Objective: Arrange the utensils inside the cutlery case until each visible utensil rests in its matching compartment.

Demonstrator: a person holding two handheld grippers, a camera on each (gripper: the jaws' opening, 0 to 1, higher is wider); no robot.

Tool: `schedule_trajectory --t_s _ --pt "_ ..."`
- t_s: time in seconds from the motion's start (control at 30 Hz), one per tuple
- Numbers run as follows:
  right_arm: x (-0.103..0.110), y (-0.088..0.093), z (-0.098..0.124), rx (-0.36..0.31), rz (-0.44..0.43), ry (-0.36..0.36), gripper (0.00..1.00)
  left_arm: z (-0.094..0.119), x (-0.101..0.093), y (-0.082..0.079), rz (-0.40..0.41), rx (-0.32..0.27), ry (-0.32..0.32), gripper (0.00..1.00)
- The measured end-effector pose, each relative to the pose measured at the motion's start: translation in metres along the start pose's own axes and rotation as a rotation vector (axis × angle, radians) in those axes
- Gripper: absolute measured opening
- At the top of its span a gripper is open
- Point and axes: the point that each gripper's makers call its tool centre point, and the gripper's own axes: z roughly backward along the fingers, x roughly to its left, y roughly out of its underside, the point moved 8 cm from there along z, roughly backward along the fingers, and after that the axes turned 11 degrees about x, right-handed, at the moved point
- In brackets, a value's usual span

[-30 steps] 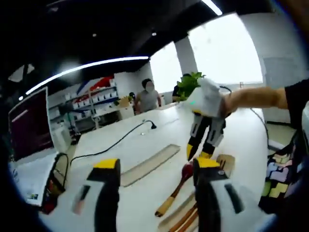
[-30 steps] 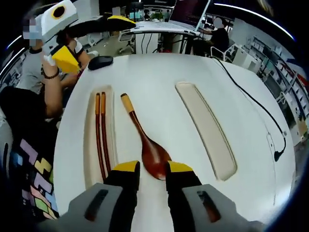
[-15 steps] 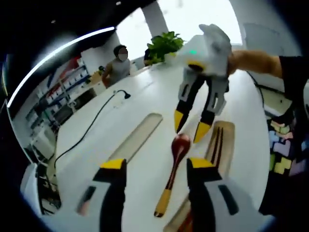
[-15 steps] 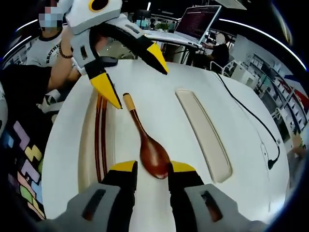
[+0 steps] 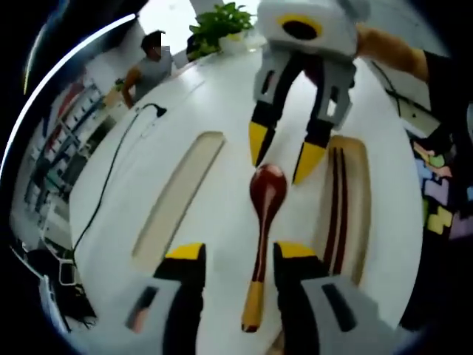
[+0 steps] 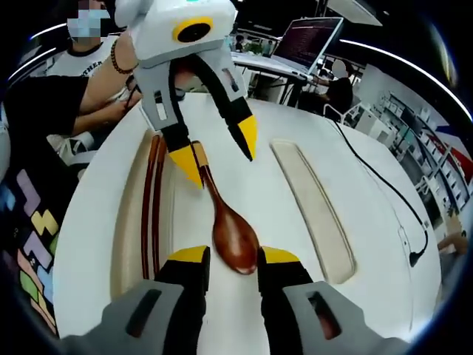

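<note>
Spoon (image 5: 264, 214) lies bare on the white table (image 5: 214, 96), between the two tray compartments: the empty one (image 5: 176, 198) on one side, the one holding the chopsticks (image 5: 338, 207) on the other (image 5: 360, 200). So chopsticks are sorted, spoon isn't yet.

Step in hand, as I judge it: picking up the spoon to move it into the empty compartment. Both my tools are at it from opposite ends.

My right gripper (image 6: 230, 260) has its jaws spread, straddling the spoon bowl (image 6: 232, 238), tips just beside it on either side, not clamped. My left gripper (image 5: 230, 255) is also spread, over the handle, with the yellow handle tip (image 5: 253, 307) between its jaws; in the right gripper view one left jaw tip sits near the handle end (image 6: 198, 157), contact not clear.

Next move probably calls for closing one gripper on the spoon, lifting it, carrying it sideways across to the empty compartment (image 6: 312, 211) and laying it lengthwise. The glossy rounded bowl may slip; the handle looks like the surer grip.
</note>
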Motion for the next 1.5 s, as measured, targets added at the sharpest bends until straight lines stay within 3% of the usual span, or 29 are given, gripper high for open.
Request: schedule_trajectory --t_s 0.07,0.27,0.33,0.6,0.87,0.97,1.07,1.4,1.5 --pt "0.000 0.000 -0.001 -0.002 0.003 -0.003 0.26 0.000 -0.004 -0.002 0.032 -0.027 0.063 0.37" --pt "-0.005 0.001 -0.005 -0.012 0.019 -0.016 0.26 -0.009 -0.008 -0.005 -0.023 -0.011 0.048 0.25" --pt "-0.004 0.000 -0.010 -0.044 0.001 -0.053 0.25 -0.013 -0.006 -0.005 -0.025 -0.009 0.053 0.24" --pt "-0.023 0.001 -0.011 -0.028 -0.053 -0.059 0.23 -0.018 -0.005 -0.006 -0.010 0.005 0.071 0.19" --pt "-0.023 0.007 -0.011 -0.041 -0.119 -0.075 0.19 -0.020 -0.003 -0.009 0.013 0.005 0.085 0.17" --pt "-0.019 0.011 -0.010 -0.045 -0.128 -0.062 0.15 -0.020 -0.004 -0.008 0.016 0.001 0.091 0.16" --pt "-0.023 0.015 -0.009 -0.047 -0.173 -0.043 0.02 -0.021 -0.003 -0.007 0.018 -0.010 0.092 0.16" --pt "-0.019 0.024 -0.006 -0.149 -0.275 -0.025 0.00 -0.024 0.004 -0.003 0.124 -0.051 0.153 0.04" --pt "-0.017 0.027 -0.004 -0.162 -0.266 -0.005 0.00 -0.024 0.004 -0.004 0.115 -0.071 0.174 0.04"
